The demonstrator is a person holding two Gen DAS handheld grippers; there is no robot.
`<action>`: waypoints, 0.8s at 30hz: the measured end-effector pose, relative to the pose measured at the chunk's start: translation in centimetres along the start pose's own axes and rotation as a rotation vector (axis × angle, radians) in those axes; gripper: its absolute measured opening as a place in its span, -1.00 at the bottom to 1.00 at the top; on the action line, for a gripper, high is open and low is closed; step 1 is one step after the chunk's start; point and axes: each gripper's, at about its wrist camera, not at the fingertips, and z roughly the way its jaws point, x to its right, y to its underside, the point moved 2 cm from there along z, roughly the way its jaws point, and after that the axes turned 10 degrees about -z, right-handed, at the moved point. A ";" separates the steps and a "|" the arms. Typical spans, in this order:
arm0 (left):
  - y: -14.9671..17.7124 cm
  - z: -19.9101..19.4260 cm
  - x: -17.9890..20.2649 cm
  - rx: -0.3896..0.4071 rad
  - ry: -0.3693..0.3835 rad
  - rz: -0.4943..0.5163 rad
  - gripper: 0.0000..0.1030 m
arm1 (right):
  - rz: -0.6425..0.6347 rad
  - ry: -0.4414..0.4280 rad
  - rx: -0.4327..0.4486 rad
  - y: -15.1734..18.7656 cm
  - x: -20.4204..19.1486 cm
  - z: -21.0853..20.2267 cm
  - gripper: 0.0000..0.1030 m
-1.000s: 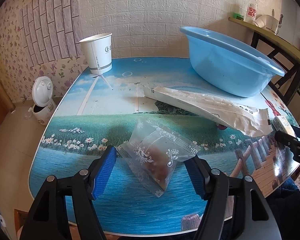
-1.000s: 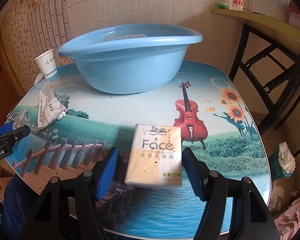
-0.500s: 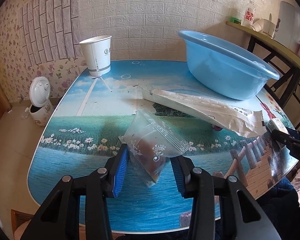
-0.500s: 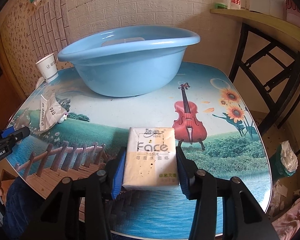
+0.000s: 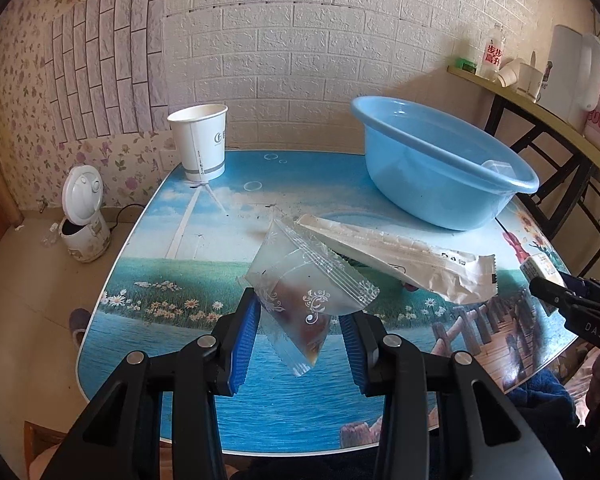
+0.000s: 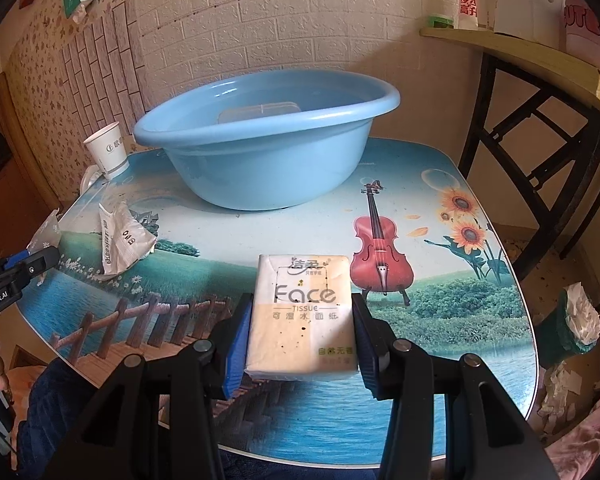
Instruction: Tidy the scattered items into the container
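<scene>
My left gripper (image 5: 300,320) is shut on a clear snack packet (image 5: 306,292) with a brown sweet inside and holds it above the table. My right gripper (image 6: 302,320) is shut on a pale "Face" tissue pack (image 6: 302,312) and holds it just above the table. The light blue basin (image 5: 440,168) stands at the back of the table; it also shows in the right wrist view (image 6: 268,140), with a clear lid-like piece inside. A long white wrapper (image 5: 396,256) lies on the table in front of the basin, and shows in the right wrist view (image 6: 120,240).
A white paper cup (image 5: 200,142) stands at the table's far left corner. The table (image 5: 204,240) has a printed landscape top. A small white appliance (image 5: 82,216) sits on the floor left. A dark chair (image 6: 540,168) and shelf (image 6: 520,52) stand right.
Both grippers closed from open, the left on the snack packet and the right on the tissue pack. Both have since lifted their items off the table.
</scene>
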 end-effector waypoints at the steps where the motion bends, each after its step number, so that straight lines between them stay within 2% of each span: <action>1: -0.1 -0.2 0.1 0.005 0.001 -0.001 -0.26 | -0.001 -0.002 0.006 -0.2 -0.1 -0.2 -0.08; 5: -0.9 -1.2 0.6 0.022 0.012 -0.001 -0.26 | 0.001 -0.010 0.038 -0.8 -0.2 -1.4 -0.08; 8: -1.7 -1.9 1.2 0.017 0.048 -0.018 -0.26 | 0.003 -0.019 0.056 -1.4 -0.2 -2.2 -0.08; 12: -3.1 -3.3 2.6 0.055 0.044 0.006 -0.26 | 0.006 -0.034 0.082 -2.4 -0.1 -3.1 -0.08; 16: -4.8 -4.6 3.9 0.085 0.079 0.004 -0.25 | -0.007 -0.040 0.094 -3.5 -0.2 -3.8 -0.08; 24: -7.1 -4.5 6.9 0.095 0.128 0.036 -0.25 | -0.008 -0.050 0.127 -6.4 0.3 -4.3 -0.08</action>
